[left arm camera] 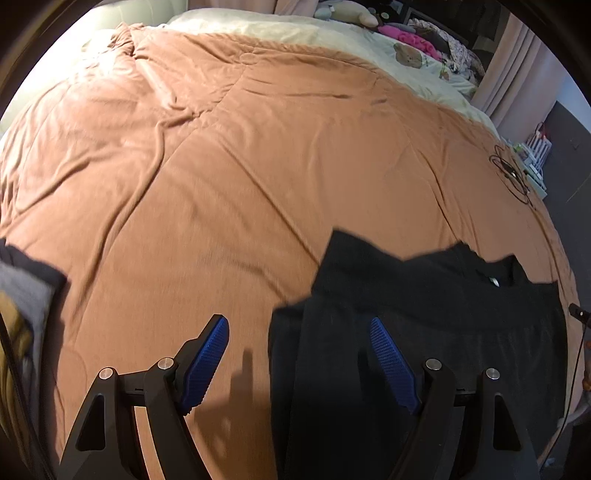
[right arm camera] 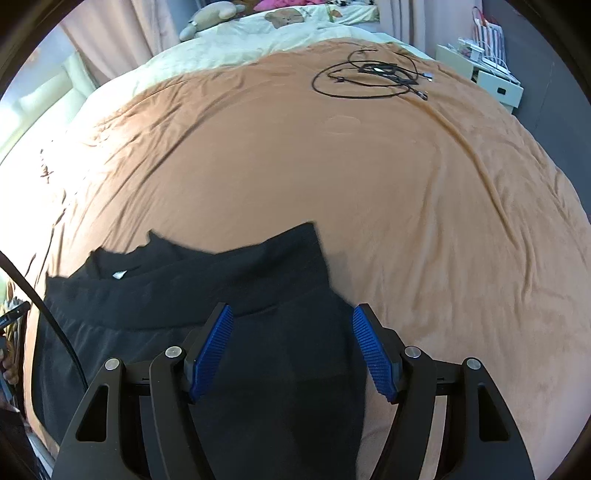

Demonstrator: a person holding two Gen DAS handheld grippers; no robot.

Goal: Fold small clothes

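The black garment (right arm camera: 207, 306) lies partly folded on the brown bedspread (right arm camera: 332, 166), likely soft, light and floppy; both the left gripper (left arm camera: 299, 354) and right gripper (right arm camera: 291, 347) hover spread, empty; pinch a folded edge.

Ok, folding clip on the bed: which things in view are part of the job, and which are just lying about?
Part of the job:
- black garment, spread on the brown blanket
- left gripper, open
- right gripper, open over the garment
- possibly the clothes pile at the left edge

Lying about:
- black cables
- stuffed toys
- white box
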